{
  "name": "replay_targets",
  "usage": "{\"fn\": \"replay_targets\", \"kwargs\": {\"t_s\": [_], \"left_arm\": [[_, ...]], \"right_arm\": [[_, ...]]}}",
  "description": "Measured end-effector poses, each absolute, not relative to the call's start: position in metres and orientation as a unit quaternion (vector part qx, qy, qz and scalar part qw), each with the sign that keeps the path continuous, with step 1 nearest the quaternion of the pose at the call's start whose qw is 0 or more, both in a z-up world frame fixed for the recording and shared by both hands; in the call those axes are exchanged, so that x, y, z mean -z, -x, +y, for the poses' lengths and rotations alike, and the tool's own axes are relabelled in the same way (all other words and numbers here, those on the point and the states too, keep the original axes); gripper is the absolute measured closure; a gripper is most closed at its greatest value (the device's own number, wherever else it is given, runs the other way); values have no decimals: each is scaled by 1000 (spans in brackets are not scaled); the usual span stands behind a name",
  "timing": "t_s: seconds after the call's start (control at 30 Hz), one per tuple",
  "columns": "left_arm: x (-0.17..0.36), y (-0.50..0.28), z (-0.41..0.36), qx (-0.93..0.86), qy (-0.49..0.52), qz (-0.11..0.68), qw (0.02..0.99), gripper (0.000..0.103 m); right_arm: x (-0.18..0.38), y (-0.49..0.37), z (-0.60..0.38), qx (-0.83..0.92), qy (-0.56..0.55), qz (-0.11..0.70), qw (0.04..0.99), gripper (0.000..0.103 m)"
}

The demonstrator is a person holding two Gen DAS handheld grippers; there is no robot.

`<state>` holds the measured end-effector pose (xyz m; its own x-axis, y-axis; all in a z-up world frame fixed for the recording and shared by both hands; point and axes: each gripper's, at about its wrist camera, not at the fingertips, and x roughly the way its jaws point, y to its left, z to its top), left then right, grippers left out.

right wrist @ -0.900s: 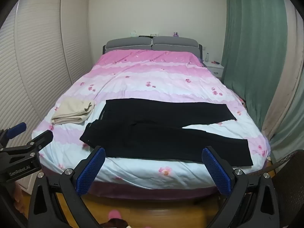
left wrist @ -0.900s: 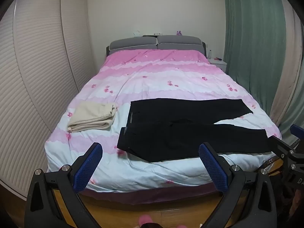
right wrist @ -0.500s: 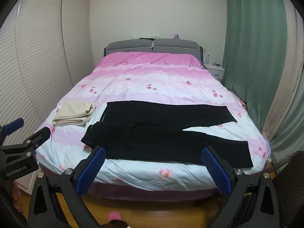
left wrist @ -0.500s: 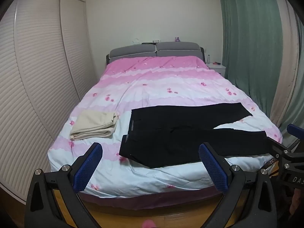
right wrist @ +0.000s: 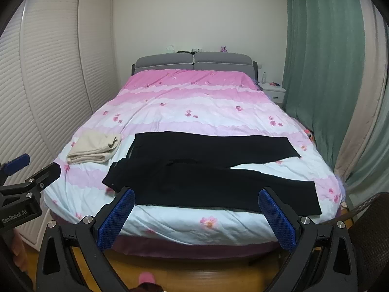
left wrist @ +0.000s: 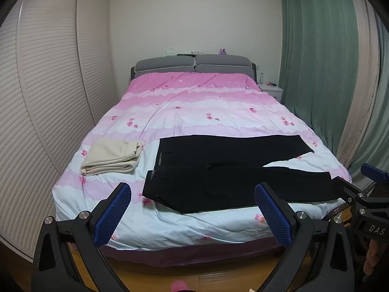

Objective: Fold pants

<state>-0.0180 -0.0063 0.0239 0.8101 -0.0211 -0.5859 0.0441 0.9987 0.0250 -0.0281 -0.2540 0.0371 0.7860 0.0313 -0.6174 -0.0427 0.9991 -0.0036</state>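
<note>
I am holding both grippers, left (left wrist: 193, 215) and right (right wrist: 197, 217), wide and empty at lower frame, lining up on the flat-spread pants (right wrist: 206, 172).

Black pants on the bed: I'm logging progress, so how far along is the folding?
Done: a beige garment already lies folded beside them. In hand: nothing; the left gripper and right gripper are open, short of the bed. Left: everything, since the black pants lie flat, legs spread apart, unfolded.
</note>
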Motion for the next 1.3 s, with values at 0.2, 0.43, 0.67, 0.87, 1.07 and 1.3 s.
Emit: {"fn": "replay_targets", "kwargs": {"t_s": [0.2, 0.43, 0.67, 0.87, 1.07, 1.3], "left_arm": [[-24, 20, -11, 12, -23, 304, 952, 0], [-26, 21, -12, 9, -24, 301, 953, 0], [-26, 19, -13, 9, -24, 302, 953, 0], [-26, 17, -11, 6, -23, 304, 952, 0], [-26, 17, -11, 5, -25, 301, 953, 0], [-25, 18, -11, 5, -26, 299, 954, 0]], "right_arm": [[-41, 25, -252, -21, 9, 325, 946, 1], [-46, 17, -246, -25, 8, 325, 945, 1], [-37, 33, -256, -24, 6, 322, 947, 1], [-37, 32, -255, -24, 7, 321, 947, 1], [-34, 27, -253, -23, 6, 323, 946, 1], [-39, 32, -257, -26, 5, 323, 946, 1]]}}
